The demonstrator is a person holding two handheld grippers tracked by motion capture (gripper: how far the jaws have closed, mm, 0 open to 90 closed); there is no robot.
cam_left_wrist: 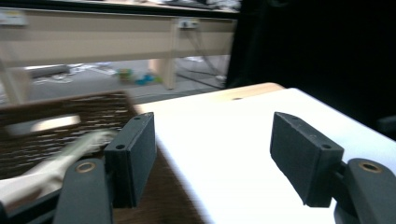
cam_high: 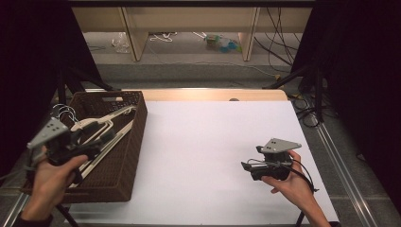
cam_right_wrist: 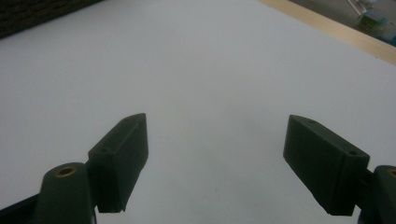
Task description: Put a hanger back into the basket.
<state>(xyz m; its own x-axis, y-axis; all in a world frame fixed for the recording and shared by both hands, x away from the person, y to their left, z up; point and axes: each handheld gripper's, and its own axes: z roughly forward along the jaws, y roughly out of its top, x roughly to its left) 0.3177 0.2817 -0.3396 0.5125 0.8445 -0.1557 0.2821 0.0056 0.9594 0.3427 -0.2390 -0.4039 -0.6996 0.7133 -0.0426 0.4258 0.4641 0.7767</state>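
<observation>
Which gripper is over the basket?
The left gripper: it hangs above the brown wicker basket of hangers, jaws open and empty. The right gripper sits over bare white table.

White table sheet (cam_high: 213, 142), bare wooden table edge (cam_high: 213, 94), pale bench legs (cam_high: 135, 40), floor cables (cam_high: 279, 42), coloured clutter (cam_high: 222, 43)

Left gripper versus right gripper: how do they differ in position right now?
The left gripper is held over the brown wicker basket of pale hangers; the right gripper sits low over the bare white table. The left points rightward, the right leftward. Both have open, empty jaws.
</observation>
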